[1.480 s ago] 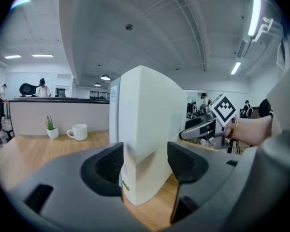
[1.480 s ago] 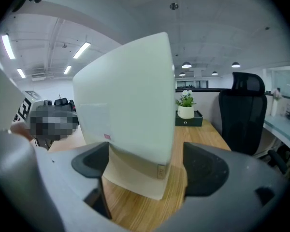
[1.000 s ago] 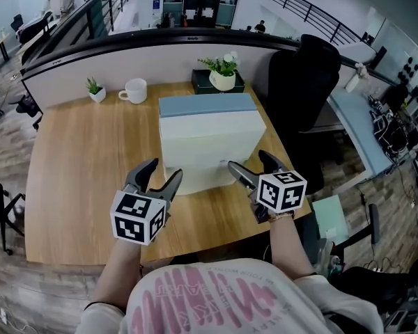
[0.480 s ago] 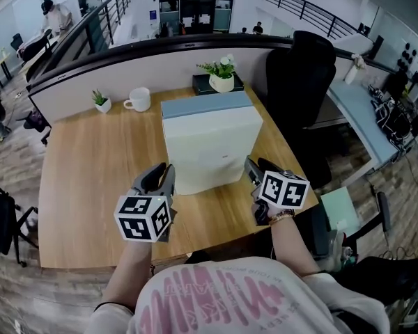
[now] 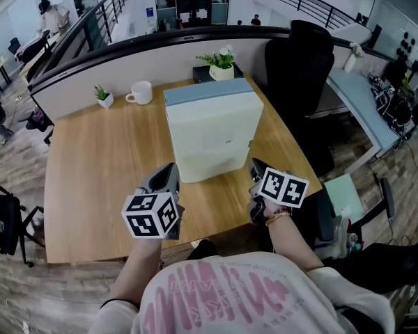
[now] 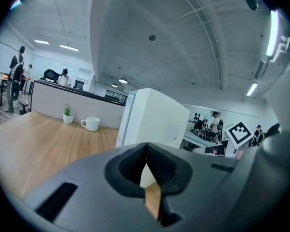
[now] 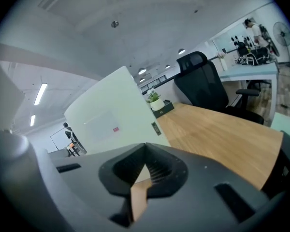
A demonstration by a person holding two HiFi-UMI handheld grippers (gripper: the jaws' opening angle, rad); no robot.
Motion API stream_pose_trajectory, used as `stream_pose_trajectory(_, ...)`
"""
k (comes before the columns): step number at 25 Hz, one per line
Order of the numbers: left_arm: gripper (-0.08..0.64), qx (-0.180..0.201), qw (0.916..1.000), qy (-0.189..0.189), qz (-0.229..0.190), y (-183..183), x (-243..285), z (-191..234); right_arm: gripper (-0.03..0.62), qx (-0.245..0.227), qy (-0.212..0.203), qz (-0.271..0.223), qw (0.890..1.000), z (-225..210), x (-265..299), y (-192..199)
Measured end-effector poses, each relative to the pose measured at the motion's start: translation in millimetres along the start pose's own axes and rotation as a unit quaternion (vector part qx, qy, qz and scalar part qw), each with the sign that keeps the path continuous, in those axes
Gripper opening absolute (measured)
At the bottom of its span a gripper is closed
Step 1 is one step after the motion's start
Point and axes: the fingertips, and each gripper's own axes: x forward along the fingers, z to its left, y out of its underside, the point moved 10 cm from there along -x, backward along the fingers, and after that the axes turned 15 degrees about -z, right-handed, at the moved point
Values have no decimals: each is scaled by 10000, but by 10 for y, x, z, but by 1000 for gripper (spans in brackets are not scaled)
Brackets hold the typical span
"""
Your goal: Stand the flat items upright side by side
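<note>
A large white box (image 5: 212, 138) with a grey-blue top stands on the wooden desk (image 5: 90, 172). It also fills the middle of the left gripper view as the white box (image 6: 157, 117) and the right gripper view as the white box (image 7: 108, 117). My left gripper (image 5: 169, 175) hovers just short of the box's near left corner, its jaws shut with nothing between them. My right gripper (image 5: 255, 167) is at the box's near right corner, also shut and empty. Neither touches the box. I see no loose flat items.
A white mug (image 5: 141, 92) and a small potted plant (image 5: 103, 96) stand at the back left. A flowering plant (image 5: 221, 65) on a dark tray sits behind the box. A black office chair (image 5: 299, 61) stands right of the desk; a low partition (image 5: 125, 54) runs behind.
Both grippers' jaws have gone from wide open to shut with nothing in them. The hands have stayed just in front of the box.
</note>
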Motion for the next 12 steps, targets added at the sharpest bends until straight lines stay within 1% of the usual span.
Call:
stream_pose_trajectory(5, 3, 46, 9999, 97, 33, 43, -159, -134, -5, 325, -423, 62, 9986, 209, -138, 154)
stream_pose_trajectory(8, 2, 1, 10000, 91, 34, 49, -223, -219, -5, 355, -714, 85, 9968, 366, -210, 212)
stream_pose_trajectory(12, 2, 4, 9999, 103, -37, 26, -344, -320, -5, 353, -1125, -131, 9929, 558, -371, 240)
